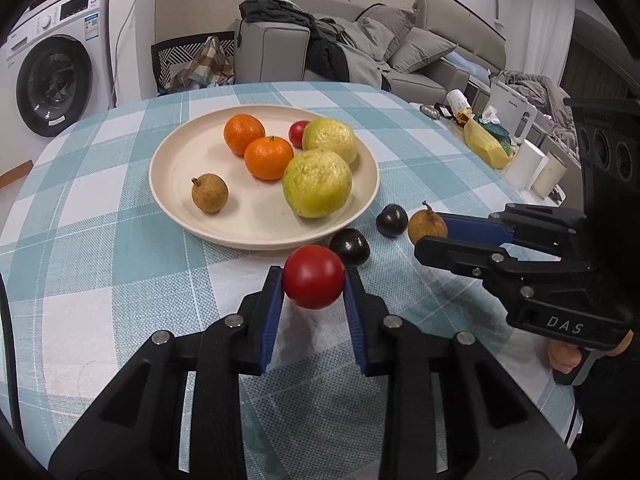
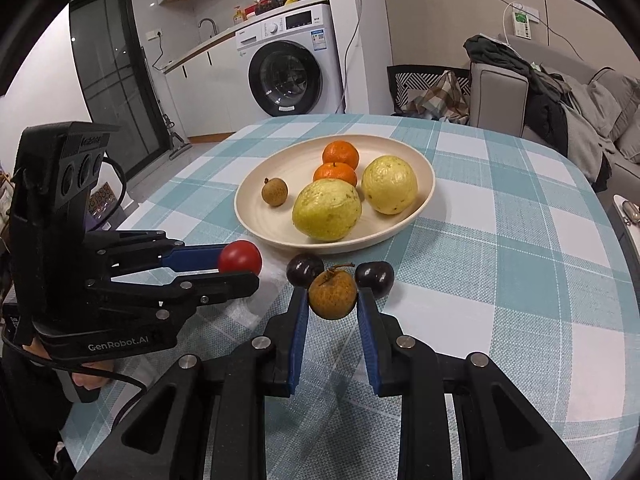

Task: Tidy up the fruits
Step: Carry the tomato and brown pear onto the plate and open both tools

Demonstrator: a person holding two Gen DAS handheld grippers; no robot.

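My left gripper is shut on a red tomato and holds it just in front of the cream plate; it also shows in the right wrist view. My right gripper is shut on a brown longan, also seen in the left wrist view. The plate holds two oranges, two yellow-green guavas, a longan and a small red fruit. Two dark plums lie on the cloth by the plate's near rim.
The table has a blue-and-white checked cloth. A washing machine, a chair with a checked cloth and a grey sofa with clothes stand beyond it. A side table with a yellow bag and white cups is at the right.
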